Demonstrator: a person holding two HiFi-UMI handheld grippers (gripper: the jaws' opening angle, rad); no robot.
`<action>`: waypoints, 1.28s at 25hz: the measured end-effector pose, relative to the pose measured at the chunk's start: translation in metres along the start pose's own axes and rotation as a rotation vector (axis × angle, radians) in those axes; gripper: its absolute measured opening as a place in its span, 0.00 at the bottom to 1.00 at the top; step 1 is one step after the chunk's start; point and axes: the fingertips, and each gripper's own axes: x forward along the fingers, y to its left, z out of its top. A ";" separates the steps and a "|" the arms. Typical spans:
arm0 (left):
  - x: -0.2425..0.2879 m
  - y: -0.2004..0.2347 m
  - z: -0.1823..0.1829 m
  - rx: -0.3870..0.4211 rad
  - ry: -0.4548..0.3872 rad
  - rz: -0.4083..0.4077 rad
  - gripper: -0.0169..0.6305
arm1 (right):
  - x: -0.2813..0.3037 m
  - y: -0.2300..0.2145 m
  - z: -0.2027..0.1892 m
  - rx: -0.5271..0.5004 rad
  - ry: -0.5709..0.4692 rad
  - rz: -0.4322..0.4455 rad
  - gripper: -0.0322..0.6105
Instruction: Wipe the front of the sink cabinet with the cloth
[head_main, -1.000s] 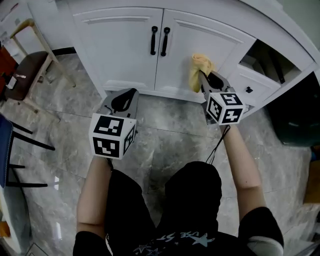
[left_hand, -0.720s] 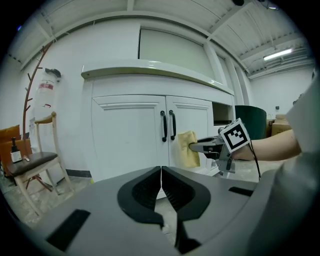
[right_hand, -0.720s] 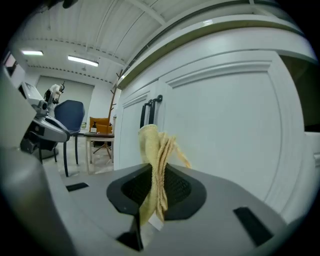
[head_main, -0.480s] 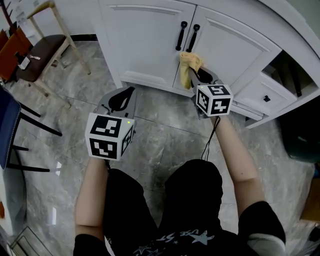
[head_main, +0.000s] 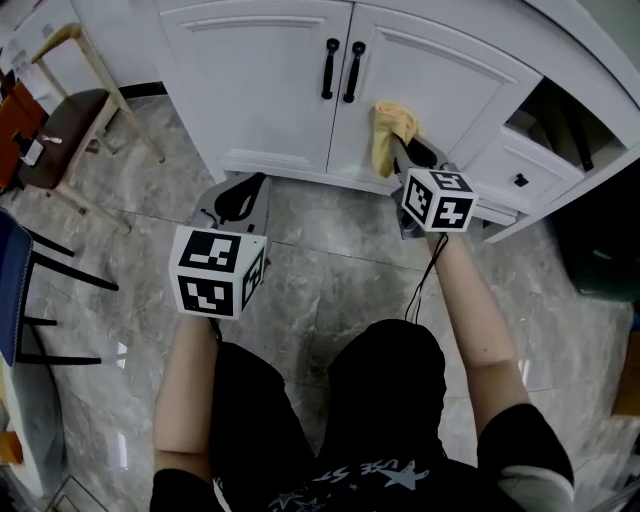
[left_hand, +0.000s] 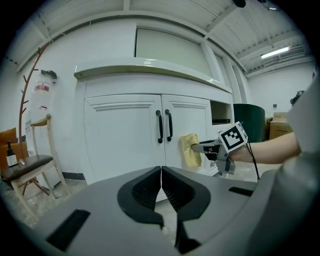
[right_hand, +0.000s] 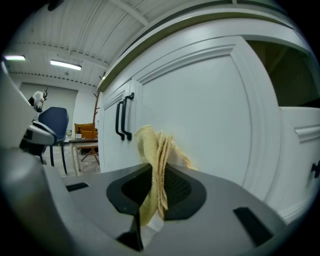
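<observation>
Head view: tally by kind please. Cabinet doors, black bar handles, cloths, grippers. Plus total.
cabinet doors: 2 (left door, right door)
black bar handles: 2 (left handle, right handle)
yellow cloth: 1
grippers: 2 (left gripper, right gripper)
total: 7

Grey marble-look tile floor (head_main: 330, 270) below. Wooden chair w/ brown seat (head_main: 60, 110) far left of left tool (head_main: 257, 185). Blue chair (head_main: 8, 285) on black legs also left, nearer the person. Dark green container (head_main: 600, 250) well right of right tool (head_main: 398, 148). Strip lights (right_hand: 65, 65) on ribbed white ceiling (left_hand: 165, 10).
</observation>
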 end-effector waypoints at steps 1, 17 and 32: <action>0.006 -0.006 0.002 0.003 -0.002 -0.016 0.06 | -0.006 -0.010 0.000 0.004 -0.003 -0.018 0.15; 0.061 -0.079 0.006 -0.008 -0.011 -0.183 0.06 | -0.093 -0.131 -0.021 0.027 0.007 -0.286 0.15; 0.037 -0.049 -0.028 -0.058 0.018 -0.136 0.06 | -0.096 -0.089 -0.027 -0.034 0.022 -0.240 0.15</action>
